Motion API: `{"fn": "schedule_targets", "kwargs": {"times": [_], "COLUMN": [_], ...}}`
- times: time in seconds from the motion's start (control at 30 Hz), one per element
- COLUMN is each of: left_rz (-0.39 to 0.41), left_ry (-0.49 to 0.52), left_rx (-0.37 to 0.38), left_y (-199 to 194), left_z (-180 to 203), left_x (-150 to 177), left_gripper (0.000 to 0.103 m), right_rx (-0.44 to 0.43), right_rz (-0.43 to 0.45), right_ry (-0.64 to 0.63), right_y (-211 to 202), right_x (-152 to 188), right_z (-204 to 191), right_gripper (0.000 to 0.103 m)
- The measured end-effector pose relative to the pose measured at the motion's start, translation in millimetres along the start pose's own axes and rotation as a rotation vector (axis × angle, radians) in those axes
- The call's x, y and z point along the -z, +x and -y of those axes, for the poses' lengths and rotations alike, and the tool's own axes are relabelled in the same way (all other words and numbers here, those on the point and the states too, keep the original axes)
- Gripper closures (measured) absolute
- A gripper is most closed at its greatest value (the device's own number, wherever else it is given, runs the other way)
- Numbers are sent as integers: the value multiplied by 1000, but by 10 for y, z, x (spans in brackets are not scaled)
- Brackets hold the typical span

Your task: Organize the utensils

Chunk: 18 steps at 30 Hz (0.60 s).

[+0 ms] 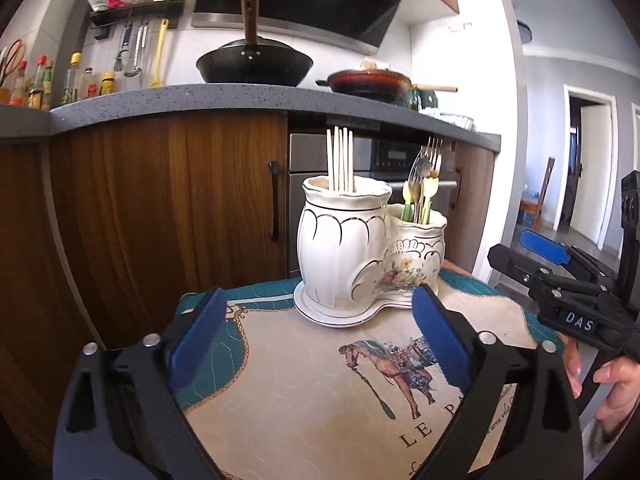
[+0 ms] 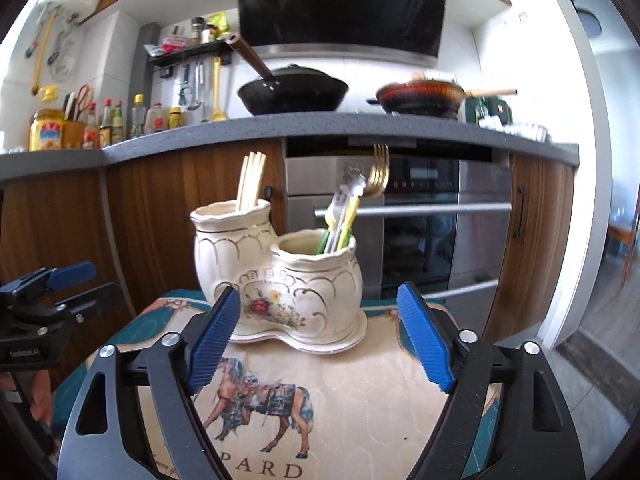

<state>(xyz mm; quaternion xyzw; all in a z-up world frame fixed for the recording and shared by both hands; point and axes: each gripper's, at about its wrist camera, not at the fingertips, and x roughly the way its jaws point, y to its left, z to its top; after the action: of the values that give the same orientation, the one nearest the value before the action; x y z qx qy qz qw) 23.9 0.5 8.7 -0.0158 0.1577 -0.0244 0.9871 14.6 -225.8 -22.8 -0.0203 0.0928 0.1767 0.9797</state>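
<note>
A white ceramic double holder (image 1: 352, 252) (image 2: 280, 280) stands on a quilted horse-print mat (image 1: 320, 380) (image 2: 360, 392). Its taller pot holds several wooden chopsticks (image 1: 340, 160) (image 2: 250, 180). Its shorter pot holds forks and green- and yellow-handled cutlery (image 1: 424, 184) (image 2: 352, 204). My left gripper (image 1: 316, 344) is open and empty, just in front of the holder. My right gripper (image 2: 320, 336) is open and empty, its blue pads (image 2: 424, 340) flanking the holder's base from the near side. The right gripper also shows at the right edge of the left wrist view (image 1: 532, 256); the left gripper shows at the left edge of the right wrist view (image 2: 68, 284).
Behind the mat are wooden cabinet doors (image 1: 160, 220) and an oven (image 2: 420, 232) under a grey countertop (image 1: 240, 100). A black wok (image 1: 256, 66) and a red pan (image 1: 368, 82) sit on the counter. Bottles (image 2: 112, 120) line the back left.
</note>
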Motion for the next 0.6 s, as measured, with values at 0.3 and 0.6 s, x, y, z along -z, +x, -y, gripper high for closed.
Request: {"fn": "schedule_targets", "kwargs": {"times": [0.3,0.6], "left_rz": [28,55], "left_ry": [0,12], "left_rx": [-64,-96], "left_y": [-14,-92], "left_z": [19,38], "left_x": [18,33], "left_gripper": [6,6], "right_rx": [13,3], "right_rz": [-1,28], "right_ry": [-31,-44], "right_y": [17,-49], "right_x": [-15,3], "right_z": [-59,-89], "right_gripper": [10,8]}}
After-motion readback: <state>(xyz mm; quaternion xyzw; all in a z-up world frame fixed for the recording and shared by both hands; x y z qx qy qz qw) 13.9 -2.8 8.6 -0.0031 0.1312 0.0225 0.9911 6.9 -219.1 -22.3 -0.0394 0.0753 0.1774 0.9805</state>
